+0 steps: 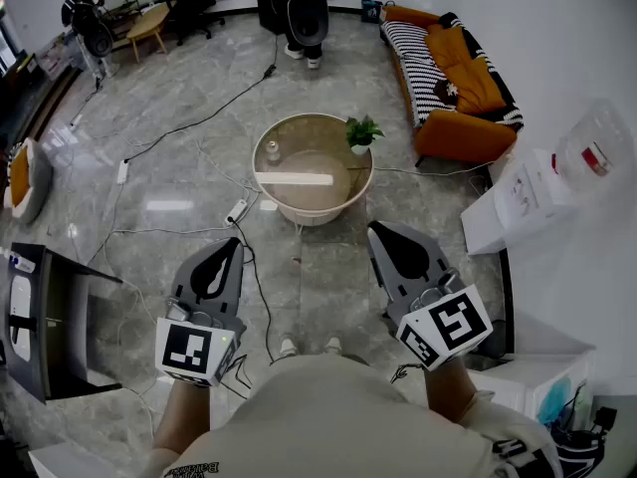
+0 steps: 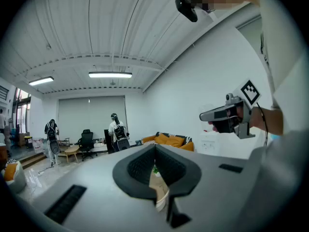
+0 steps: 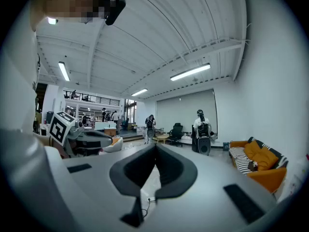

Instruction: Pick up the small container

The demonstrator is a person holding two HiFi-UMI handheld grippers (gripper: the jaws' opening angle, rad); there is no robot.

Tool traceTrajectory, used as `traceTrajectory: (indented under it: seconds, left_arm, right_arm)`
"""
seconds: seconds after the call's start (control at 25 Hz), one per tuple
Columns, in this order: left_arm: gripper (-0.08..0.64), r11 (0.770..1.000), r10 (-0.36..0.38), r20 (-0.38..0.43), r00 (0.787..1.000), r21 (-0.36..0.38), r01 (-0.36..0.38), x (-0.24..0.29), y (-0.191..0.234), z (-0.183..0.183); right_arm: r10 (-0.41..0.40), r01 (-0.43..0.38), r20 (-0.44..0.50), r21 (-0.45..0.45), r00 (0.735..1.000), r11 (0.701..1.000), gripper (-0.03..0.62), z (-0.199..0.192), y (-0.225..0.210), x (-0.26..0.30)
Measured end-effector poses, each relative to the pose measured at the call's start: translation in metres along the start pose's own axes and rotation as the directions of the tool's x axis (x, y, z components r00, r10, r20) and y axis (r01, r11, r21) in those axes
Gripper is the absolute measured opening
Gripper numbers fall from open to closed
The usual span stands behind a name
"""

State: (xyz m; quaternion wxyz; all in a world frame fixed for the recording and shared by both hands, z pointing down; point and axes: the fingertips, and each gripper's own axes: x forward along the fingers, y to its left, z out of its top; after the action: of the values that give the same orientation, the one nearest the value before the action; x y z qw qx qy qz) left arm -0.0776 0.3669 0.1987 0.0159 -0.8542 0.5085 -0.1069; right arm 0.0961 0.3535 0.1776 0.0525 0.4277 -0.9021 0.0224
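The small container (image 1: 271, 150), a little clear jar, stands on the left part of a round beige table (image 1: 299, 212). Beside it are a small green plant (image 1: 362, 132) and a white strip (image 1: 294, 178). My left gripper (image 1: 232, 244) and right gripper (image 1: 379, 230) hover side by side over the floor, short of the table. Both point at the table and both are shut with nothing in them. In the left gripper view the jaws (image 2: 155, 148) meet, and a slice of the table (image 2: 158, 185) shows below them. The right gripper (image 3: 155, 147) is likewise shut in its own view.
Cables and a power strip (image 1: 237, 210) lie on the marble floor around the table. An orange sofa (image 1: 453, 83) stands at the back right, white boxes (image 1: 518, 202) at the right, a dark cabinet (image 1: 45, 317) at the left. A person (image 1: 304, 13) stands beyond the table.
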Motion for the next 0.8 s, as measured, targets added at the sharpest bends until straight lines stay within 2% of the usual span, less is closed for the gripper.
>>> traceTrajectory:
  seconds: [0.2,0.28,0.36,0.52,0.8]
  left_arm:
    - [0.006,1.0,0.0,-0.002,1.0,0.013,0.0,0.005,-0.006,0.001]
    - [0.006,1.0,0.005,-0.028,1.0,0.017,-0.004,0.005,-0.007,-0.001]
    - [0.006,1.0,0.004,-0.051,0.999,0.016,-0.003,0.007,-0.011,-0.004]
    - [0.006,1.0,-0.001,-0.02,1.0,0.023,0.001,0.013,-0.021,-0.001]
    - [0.006,0.999,0.007,-0.024,1.0,0.033,-0.006,0.023,-0.043,0.001]
  right_arm:
    - [0.0,-0.002,0.024,0.047,1.0,0.999,-0.004,-0.002,-0.009,-0.006]
    - [0.002,-0.004,0.027,0.061,1.0,0.998,-0.003,-0.003,-0.012,-0.009]
    - [0.006,-0.007,0.024,0.063,1.0,0.998,-0.003,-0.004,-0.015,-0.012]
    - [0.015,-0.016,0.021,0.056,1.0,0.998,-0.004,-0.008,-0.019,-0.018]
    - [0.041,-0.041,0.008,0.042,0.999,0.998,-0.003,-0.018,-0.029,-0.03]
